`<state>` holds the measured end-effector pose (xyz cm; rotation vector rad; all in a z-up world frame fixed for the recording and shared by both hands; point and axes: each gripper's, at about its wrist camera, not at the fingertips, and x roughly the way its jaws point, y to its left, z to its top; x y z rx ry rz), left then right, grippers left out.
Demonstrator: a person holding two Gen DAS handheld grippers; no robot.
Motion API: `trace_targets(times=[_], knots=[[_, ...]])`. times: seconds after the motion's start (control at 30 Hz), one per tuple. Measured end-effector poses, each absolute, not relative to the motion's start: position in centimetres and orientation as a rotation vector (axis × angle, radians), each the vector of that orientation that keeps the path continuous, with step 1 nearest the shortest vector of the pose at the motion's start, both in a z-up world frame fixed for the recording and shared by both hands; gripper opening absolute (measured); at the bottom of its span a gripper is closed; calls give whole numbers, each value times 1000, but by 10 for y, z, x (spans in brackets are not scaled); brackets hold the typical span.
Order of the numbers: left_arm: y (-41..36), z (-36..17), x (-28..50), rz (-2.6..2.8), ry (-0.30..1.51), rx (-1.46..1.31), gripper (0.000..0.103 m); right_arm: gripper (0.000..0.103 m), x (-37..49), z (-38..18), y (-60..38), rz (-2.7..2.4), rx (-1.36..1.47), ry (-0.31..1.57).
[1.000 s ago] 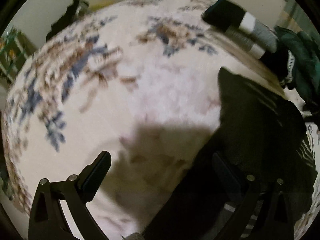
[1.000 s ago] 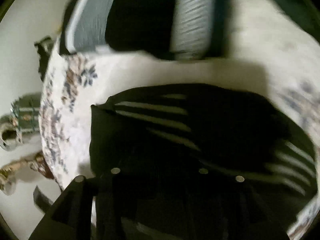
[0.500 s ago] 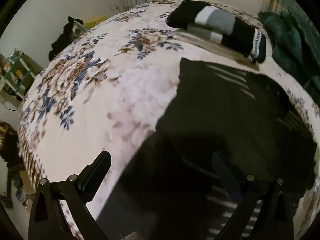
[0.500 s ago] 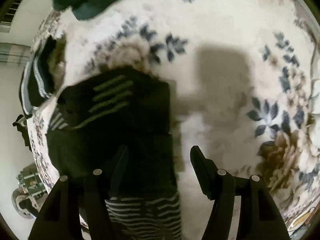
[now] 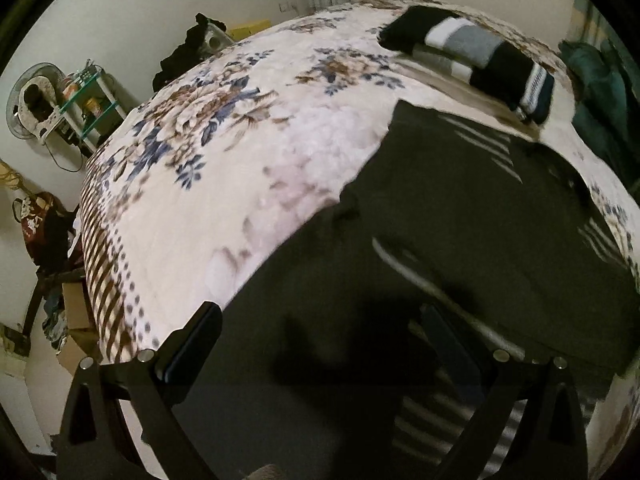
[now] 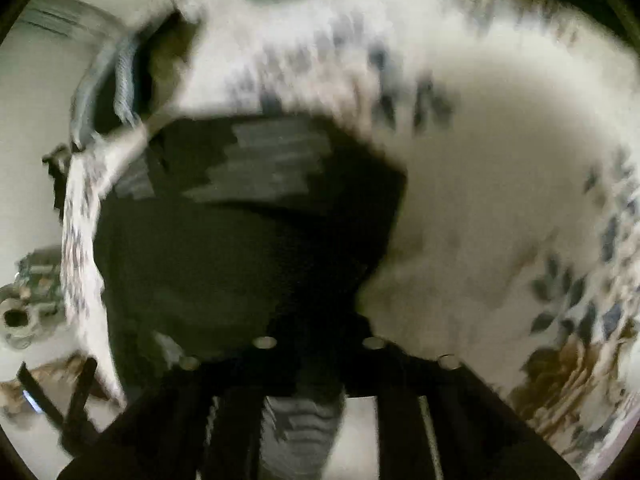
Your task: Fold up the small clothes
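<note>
A black garment with thin white stripes [image 5: 460, 216] lies spread on the floral bed cover [image 5: 240, 160]. My left gripper [image 5: 320, 340] is open, its fingers [image 5: 192, 344] wide apart just over the garment's near edge. In the blurred right wrist view the same black garment [image 6: 248, 248] fills the middle. My right gripper [image 6: 316, 340] has its jaws drawn together on the garment's dark cloth, and striped cloth hangs below between the fingers.
A folded black, white and grey garment [image 5: 472, 52] lies at the far side of the bed. Dark green cloth [image 5: 604, 92] is heaped at the right. A shelf and fan [image 5: 52, 96] stand by the wall at left, beyond the bed's edge.
My right gripper went from open beside the garment to shut on its cloth. My left gripper moved over the garment's near edge and stayed open.
</note>
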<state>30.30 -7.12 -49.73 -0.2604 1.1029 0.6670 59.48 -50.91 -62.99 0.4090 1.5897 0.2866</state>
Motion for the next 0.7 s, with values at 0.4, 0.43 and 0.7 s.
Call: trace_targets(times=[0.4, 0.43, 0.7], knots=[[-139, -526, 250, 574, 1219, -152, 103, 5, 674, -713, -530, 379, 763, 1621], [-141, -525, 248, 568, 1216, -158, 103, 5, 676, -698, -526, 361, 680, 1576], [-161, -522, 242, 425, 1205, -191, 103, 28, 697, -677, -526, 261, 593, 1631]])
